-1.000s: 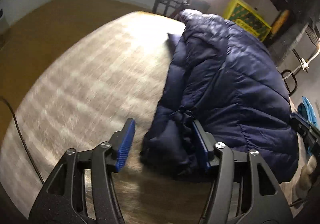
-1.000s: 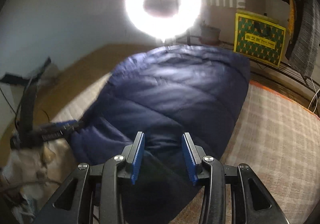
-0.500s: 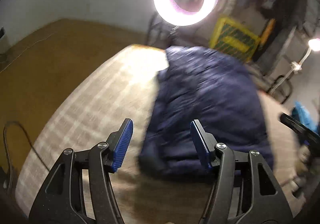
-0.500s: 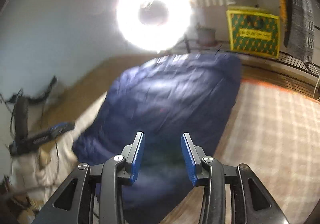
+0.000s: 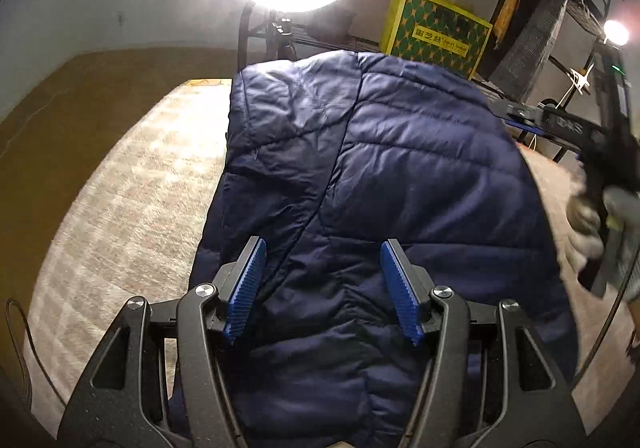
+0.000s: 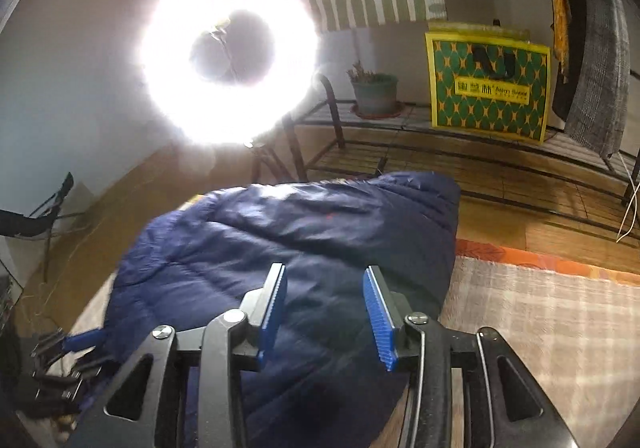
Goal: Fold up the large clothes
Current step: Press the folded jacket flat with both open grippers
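Observation:
A navy quilted puffer jacket [image 5: 360, 176] lies folded lengthwise on a beige checked bed cover [image 5: 132, 200]. My left gripper [image 5: 322, 288] is open and empty, hovering over the jacket's near end. My right gripper [image 6: 326, 316] is open and empty above the jacket [image 6: 304, 240], near its right side. The right gripper also shows at the right edge of the left wrist view [image 5: 560, 120], in a gloved hand. The left gripper shows low at the left of the right wrist view [image 6: 76, 344].
A bright ring light [image 6: 228, 68] on a stand shines beyond the bed's far end. A yellow-green bag [image 6: 488, 88] and a plant pot [image 6: 374, 92] sit on a wire rack. Clothes [image 6: 596, 60] hang at the right. A cable [image 5: 18, 344] lies on the cover at the left.
My left gripper has let go of the jacket's left edge, and now sits centred over the jacket. My right gripper has tilted up and moved nearer the far end.

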`<control>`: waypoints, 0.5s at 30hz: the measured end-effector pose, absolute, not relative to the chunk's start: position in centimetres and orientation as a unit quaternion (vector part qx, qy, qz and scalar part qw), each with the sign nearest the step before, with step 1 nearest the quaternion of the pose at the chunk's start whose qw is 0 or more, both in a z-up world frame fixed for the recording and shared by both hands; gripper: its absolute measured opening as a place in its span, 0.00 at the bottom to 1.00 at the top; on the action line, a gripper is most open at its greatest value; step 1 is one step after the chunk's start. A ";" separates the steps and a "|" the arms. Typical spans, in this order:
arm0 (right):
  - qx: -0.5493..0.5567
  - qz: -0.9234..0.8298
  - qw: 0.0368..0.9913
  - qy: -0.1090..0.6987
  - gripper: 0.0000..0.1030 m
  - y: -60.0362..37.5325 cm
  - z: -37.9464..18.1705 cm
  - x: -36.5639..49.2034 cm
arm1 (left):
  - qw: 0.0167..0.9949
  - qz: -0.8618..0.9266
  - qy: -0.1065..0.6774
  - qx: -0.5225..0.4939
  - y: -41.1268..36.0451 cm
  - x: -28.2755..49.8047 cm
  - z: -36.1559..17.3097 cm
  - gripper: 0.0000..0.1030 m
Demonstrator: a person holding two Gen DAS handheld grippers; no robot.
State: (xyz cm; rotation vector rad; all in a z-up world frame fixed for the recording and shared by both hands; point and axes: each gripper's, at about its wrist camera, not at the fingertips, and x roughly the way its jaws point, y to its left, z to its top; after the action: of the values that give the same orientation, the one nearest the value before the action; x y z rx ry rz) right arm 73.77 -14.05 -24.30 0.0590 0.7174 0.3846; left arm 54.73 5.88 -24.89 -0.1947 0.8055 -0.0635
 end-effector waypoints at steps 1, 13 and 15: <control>0.032 0.185 0.916 0.354 0.42 -14.1 -24.8 74.3 | 0.916 -0.032 0.388 -0.093 5.8 54.7 -25.2 0.60; -0.019 0.152 0.901 0.407 0.46 -12.2 -27.5 77.4 | 0.902 -0.076 0.406 -0.124 7.5 55.2 -25.8 0.62; 0.021 0.161 0.901 0.403 0.57 -13.6 -26.7 76.7 | 0.897 -0.103 0.400 -0.157 9.1 54.8 -24.6 0.62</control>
State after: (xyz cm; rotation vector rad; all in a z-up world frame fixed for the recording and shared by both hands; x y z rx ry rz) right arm 76.72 -13.62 -26.69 0.0435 0.8328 0.3326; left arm 54.84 9.12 -24.59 -0.3254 0.8296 -0.2136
